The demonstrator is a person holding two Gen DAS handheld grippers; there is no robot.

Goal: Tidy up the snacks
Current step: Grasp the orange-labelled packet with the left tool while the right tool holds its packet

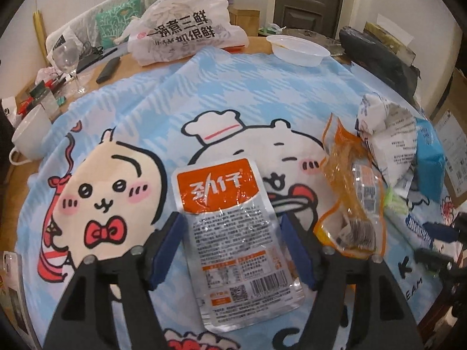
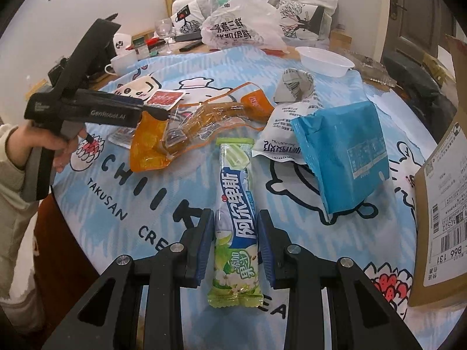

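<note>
In the left wrist view my left gripper (image 1: 232,218) is open, its blue pads either side of a silver and orange snack pouch (image 1: 233,233) lying flat on the cartoon cloth (image 1: 175,110). In the right wrist view my right gripper (image 2: 235,218) has its pads close on both sides of a long green and blue candy pack (image 2: 236,221) lying on the cloth; contact is unclear. An orange clear bag (image 2: 186,131), a white packet (image 2: 292,110) and a blue packet (image 2: 341,154) lie beyond it. The left gripper body (image 2: 84,108) shows at left.
A white plastic bowl (image 1: 299,49) and a printed plastic bag (image 1: 186,32) sit at the far side. A white mug (image 1: 29,137) and wine glass (image 1: 68,61) stand at left. A cardboard box (image 2: 443,218) stands at the right edge.
</note>
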